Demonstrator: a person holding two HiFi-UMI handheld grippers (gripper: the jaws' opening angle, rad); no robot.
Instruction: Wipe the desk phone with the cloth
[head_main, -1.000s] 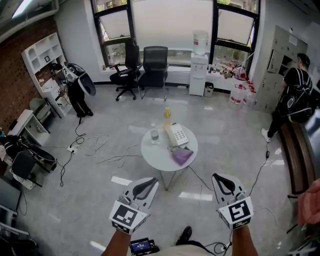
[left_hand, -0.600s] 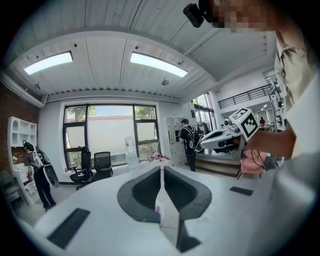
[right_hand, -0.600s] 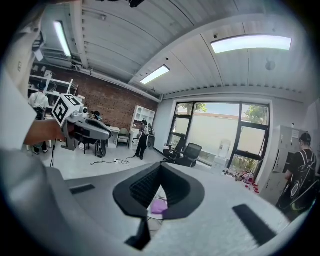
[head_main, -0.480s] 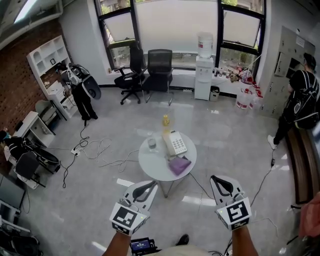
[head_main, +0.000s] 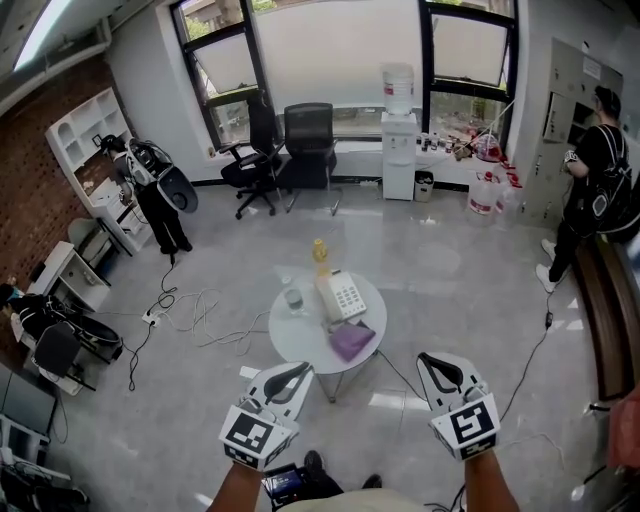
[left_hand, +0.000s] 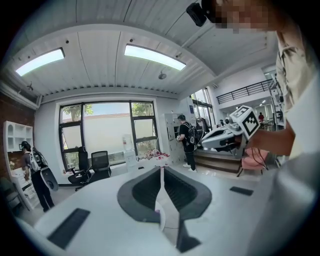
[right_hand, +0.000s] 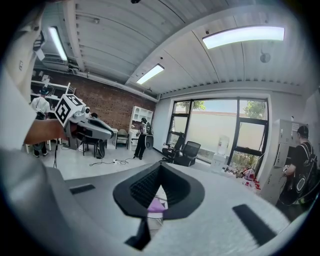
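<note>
A white desk phone (head_main: 340, 296) lies on the small round white table (head_main: 300, 338) in the head view, with a purple cloth (head_main: 352, 340) just in front of it. My left gripper (head_main: 290, 373) and right gripper (head_main: 441, 364) are held out low, short of the table's near edge, one on each side. Both are shut with nothing in them. In the left gripper view the jaws (left_hand: 161, 171) meet in a thin line. The right gripper view shows its jaws (right_hand: 160, 172) closed too, and a bit of the purple cloth (right_hand: 157, 204) shows below them.
A glass (head_main: 293, 298) and a yellow bottle (head_main: 320, 250) also stand on the table. Cables (head_main: 190, 305) trail over the floor at left. Office chairs (head_main: 305, 140) and a water dispenser (head_main: 397, 130) stand by the windows. A person with a backpack (head_main: 598, 190) stands at far right.
The table with the phone and cloth has drawn nearer to both grippers in the head view. Both grippers stay shut and empty.
</note>
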